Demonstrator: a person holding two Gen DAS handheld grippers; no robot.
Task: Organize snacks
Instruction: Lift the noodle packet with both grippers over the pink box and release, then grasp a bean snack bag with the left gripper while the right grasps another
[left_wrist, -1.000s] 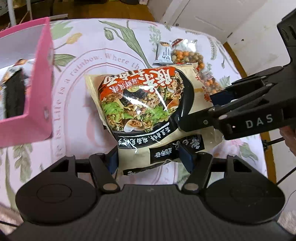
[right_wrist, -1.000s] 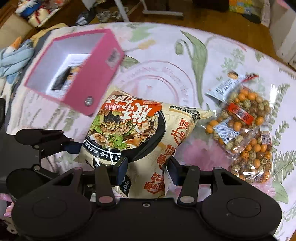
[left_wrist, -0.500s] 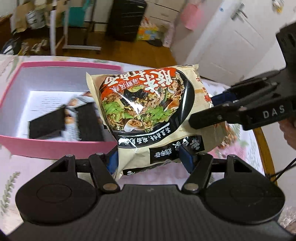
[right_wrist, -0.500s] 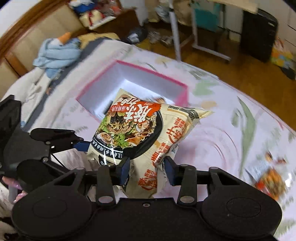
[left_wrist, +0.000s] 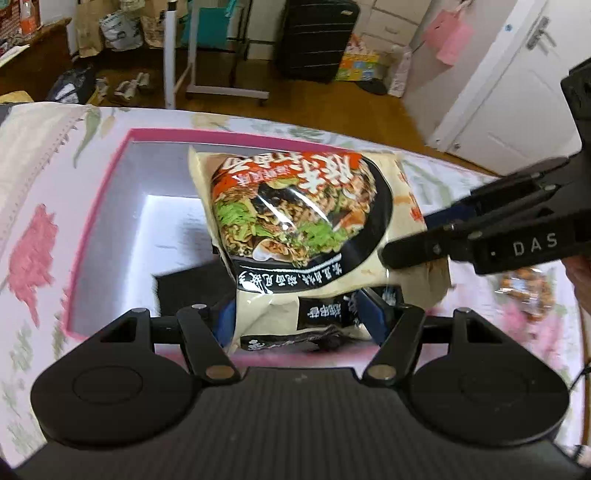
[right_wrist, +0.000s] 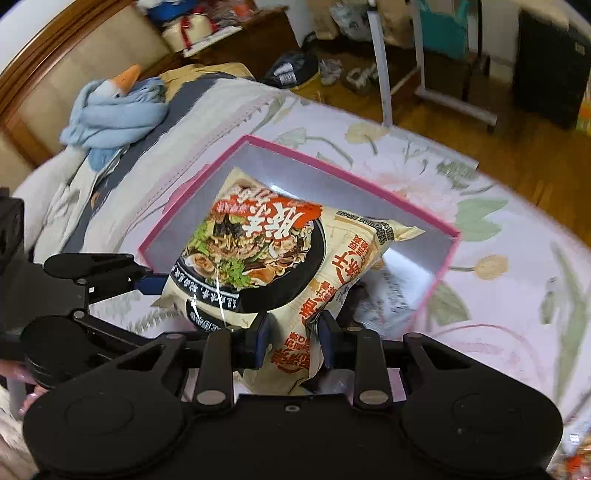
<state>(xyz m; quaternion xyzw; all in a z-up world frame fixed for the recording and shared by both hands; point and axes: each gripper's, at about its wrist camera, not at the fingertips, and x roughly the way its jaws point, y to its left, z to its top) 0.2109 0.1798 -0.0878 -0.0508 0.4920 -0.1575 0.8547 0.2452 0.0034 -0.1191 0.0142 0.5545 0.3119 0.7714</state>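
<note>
A noodle bag (left_wrist: 295, 229) with a bowl picture hangs over the open pink box (left_wrist: 107, 192), held from two sides. My left gripper (left_wrist: 299, 317) is shut on the bag's near edge, its blue pads pressed into the wrapper. My right gripper (right_wrist: 291, 332) pinches another edge of the noodle bag (right_wrist: 258, 251), its jaws closing tight on the crumpled wrapper. Each gripper shows in the other's view: the right gripper (left_wrist: 406, 243) at the bag's right side, the left gripper (right_wrist: 147, 277) at its left. A dark packet (left_wrist: 184, 291) lies inside the pink box (right_wrist: 354, 177).
A floral pink cloth (right_wrist: 498, 280) covers the surface around the box. A clear bag of coated nuts (left_wrist: 524, 288) lies to the right of the box. A blue goose toy (right_wrist: 110, 107) lies on bedding at the left. A person's hand (left_wrist: 581, 273) shows at the right edge.
Both grippers carried the noodle bag from the cloth near the nut bags to above the pink box. The right gripper's jaws narrowed on the bag's edge.
</note>
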